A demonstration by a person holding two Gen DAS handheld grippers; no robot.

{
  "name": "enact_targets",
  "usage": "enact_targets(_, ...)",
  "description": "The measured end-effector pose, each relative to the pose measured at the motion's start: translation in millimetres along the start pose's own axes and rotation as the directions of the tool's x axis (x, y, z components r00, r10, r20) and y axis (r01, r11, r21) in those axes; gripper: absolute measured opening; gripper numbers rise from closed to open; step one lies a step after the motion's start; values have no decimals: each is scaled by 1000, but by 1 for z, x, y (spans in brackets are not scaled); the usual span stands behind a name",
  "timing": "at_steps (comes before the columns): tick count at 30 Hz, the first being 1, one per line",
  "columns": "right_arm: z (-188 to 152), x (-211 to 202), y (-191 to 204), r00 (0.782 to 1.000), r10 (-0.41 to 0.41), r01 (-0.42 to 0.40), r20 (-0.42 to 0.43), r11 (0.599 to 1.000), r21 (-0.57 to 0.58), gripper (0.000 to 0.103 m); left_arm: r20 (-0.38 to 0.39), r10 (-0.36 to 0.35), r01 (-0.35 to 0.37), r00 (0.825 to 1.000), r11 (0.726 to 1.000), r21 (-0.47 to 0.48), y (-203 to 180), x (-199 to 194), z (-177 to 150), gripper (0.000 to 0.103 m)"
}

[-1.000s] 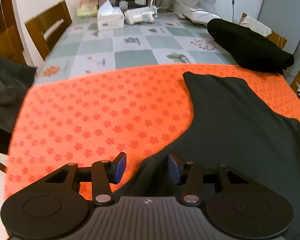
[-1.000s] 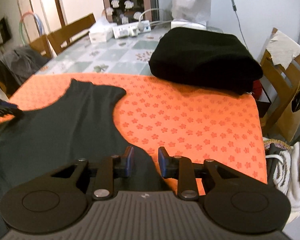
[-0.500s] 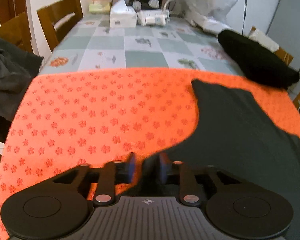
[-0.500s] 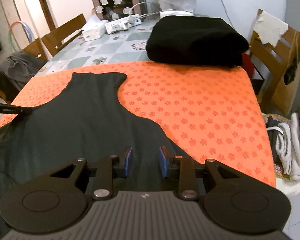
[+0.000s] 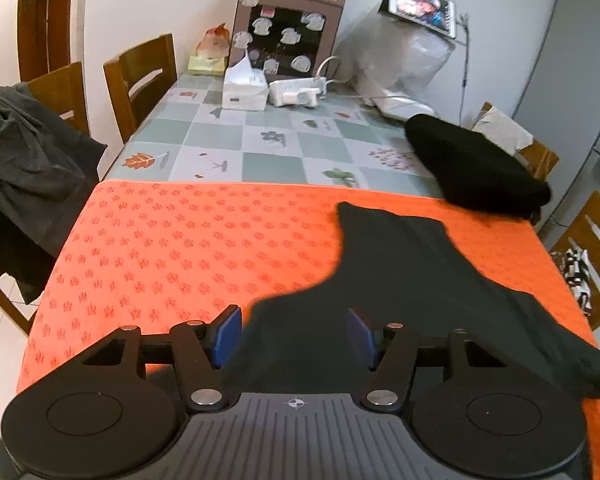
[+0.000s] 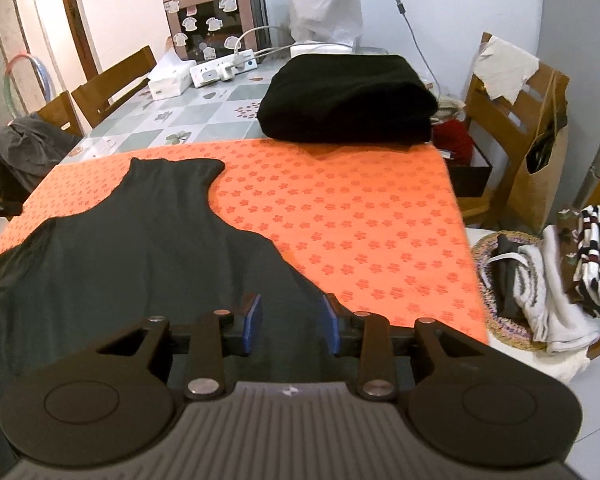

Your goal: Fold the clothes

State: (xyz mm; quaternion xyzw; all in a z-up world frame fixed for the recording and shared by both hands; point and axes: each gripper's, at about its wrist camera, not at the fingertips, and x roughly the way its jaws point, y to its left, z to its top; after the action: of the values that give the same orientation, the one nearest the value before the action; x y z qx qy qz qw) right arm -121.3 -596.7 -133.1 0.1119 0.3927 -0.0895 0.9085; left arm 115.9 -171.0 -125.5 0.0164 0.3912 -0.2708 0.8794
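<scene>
A dark grey garment (image 5: 412, 280) lies spread on the orange flower-print mat (image 5: 188, 248); in the right wrist view the garment (image 6: 140, 240) narrows toward the mat's (image 6: 360, 220) far side. My left gripper (image 5: 294, 332) is wide open above the garment's near left edge, with cloth lying loose between its blue pads (image 5: 228, 330). My right gripper (image 6: 292, 322) stands partly open over the garment's near right edge. Cloth shows in the gap between its pads (image 6: 253, 322), and they do not pinch it.
A folded black garment (image 6: 348, 100) sits at the mat's far right corner. A tissue box (image 5: 246, 92) and power strip (image 5: 296, 96) stand on the tiled table beyond. Chairs (image 5: 140, 76) line the left, one draped with grey cloth (image 5: 24, 160). A basket of laundry (image 6: 532, 292) is on the right.
My left gripper shut on the garment's edge half a second ago and has now opened wide, letting it go. Both grippers have drawn back and risen. The right gripper's gap is unchanged.
</scene>
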Motion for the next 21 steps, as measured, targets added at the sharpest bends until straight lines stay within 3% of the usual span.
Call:
enact_targets(13, -31, -52, -74, 991, 132, -132, -12, 979, -154, 41, 56, 129, -125, 990, 989, -73, -129, -63, -95, 65)
enact_targets(17, -32, -66, -98, 983, 180, -180, -23, 958, -224, 41, 67, 141, -134, 988, 985, -105, -173, -78, -115, 68)
enact_targets(21, -26, -76, -121, 976, 218, -217, -20, 945, -244, 46, 121, 133, -121, 984, 988, -96, -206, -85, -120, 80)
